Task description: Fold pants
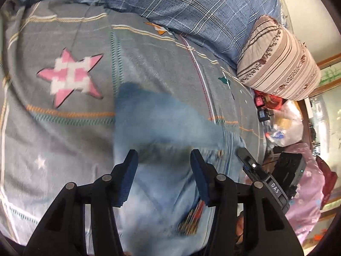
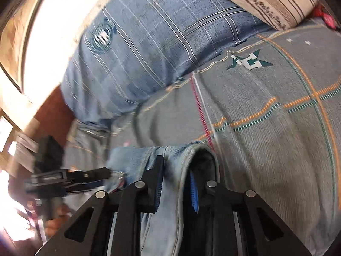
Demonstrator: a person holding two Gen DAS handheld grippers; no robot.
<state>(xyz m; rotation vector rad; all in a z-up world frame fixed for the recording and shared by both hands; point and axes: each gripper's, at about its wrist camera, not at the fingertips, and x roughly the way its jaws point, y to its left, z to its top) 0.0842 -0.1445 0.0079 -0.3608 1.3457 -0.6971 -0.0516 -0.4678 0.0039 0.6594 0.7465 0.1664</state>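
On the bed (image 1: 64,132) I see the pants (image 1: 162,128), soft, floppy denim best taken at a hem or the waistband, with my left gripper (image 1: 164,160) released above them and my right gripper (image 2: 177,179) grasping a thick hem fold.

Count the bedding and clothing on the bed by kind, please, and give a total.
Jeans: 1
Grey bedspread: 1
Blue checked quilt: 1
Striped pillow: 1
Total: 4
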